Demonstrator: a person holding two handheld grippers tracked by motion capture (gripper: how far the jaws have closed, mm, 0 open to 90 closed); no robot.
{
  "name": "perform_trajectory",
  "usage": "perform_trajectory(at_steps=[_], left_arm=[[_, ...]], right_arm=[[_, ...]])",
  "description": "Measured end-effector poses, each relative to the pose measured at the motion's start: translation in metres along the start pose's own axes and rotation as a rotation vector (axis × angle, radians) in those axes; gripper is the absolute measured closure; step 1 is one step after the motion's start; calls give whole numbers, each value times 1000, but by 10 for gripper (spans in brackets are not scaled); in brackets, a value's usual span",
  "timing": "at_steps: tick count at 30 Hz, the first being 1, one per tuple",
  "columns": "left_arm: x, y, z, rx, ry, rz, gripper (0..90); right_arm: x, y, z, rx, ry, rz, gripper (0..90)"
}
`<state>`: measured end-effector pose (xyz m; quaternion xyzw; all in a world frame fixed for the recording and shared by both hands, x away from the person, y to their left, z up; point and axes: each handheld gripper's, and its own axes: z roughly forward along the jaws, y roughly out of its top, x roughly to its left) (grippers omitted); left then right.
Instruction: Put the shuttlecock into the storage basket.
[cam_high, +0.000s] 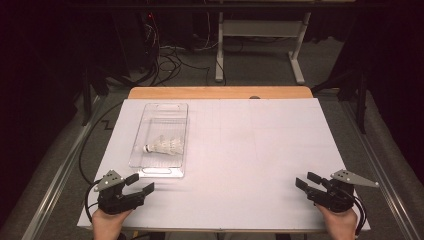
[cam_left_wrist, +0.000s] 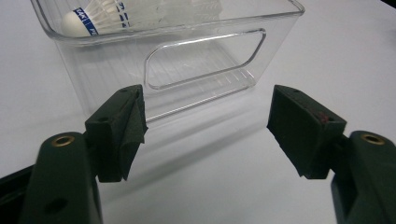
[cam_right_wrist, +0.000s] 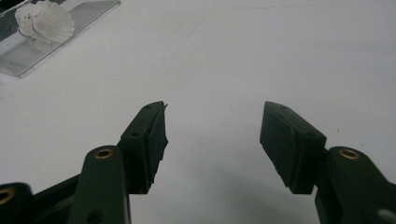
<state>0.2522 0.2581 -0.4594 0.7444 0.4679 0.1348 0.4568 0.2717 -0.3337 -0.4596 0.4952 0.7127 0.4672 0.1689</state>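
A white feathered shuttlecock (cam_high: 164, 146) lies on its side inside the clear rectangular plastic bin (cam_high: 150, 170) on the left of the white tabletop (cam_high: 260, 150). The left gripper (cam_high: 142, 185) rests just before the bin's near end, jaws wide and empty; the right gripper (cam_high: 306, 180), well apart, is equally open and empty. Judged as a start or rest pose, the next move likely calls for the left gripper to reach over the rim.

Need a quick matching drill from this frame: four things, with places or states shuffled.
Things:
1. shuttlecock
2. bin
3. left gripper
4. right gripper

Places or states:
A. clear, on the table's left half
B. open, at the near right corner
C. lying on its side inside the bin
D. open, just short of the bin's near end

Pairs: 1-C, 2-A, 3-D, 4-B
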Motion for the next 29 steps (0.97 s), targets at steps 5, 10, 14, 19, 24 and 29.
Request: perform_trajectory(at_steps=[5, 10, 14, 19, 24, 29], left_arm=[[0, 0, -1, -2, -1, -3, 288], [0, 0, -1, -2, -2, -3, 287], [0, 0, -1, -3, -2, -4, 287], [0, 0, -1, -2, -4, -3, 287], [0, 0, -1, -3, -4, -4, 286], [0, 0, -1, -5, -3, -5, 287]], right_arm=[[-1, -1, -1, -4, -2, 2, 412], [-1, -1, -2, -5, -2, 5, 411], [-1, -1, -1, -6, -1, 1, 411], [-1, -1, -1, -5, 0, 2, 411], [-1, -1, -1, -4, 1, 3, 410], [-1, -1, -1, -5, 3, 5, 409]])
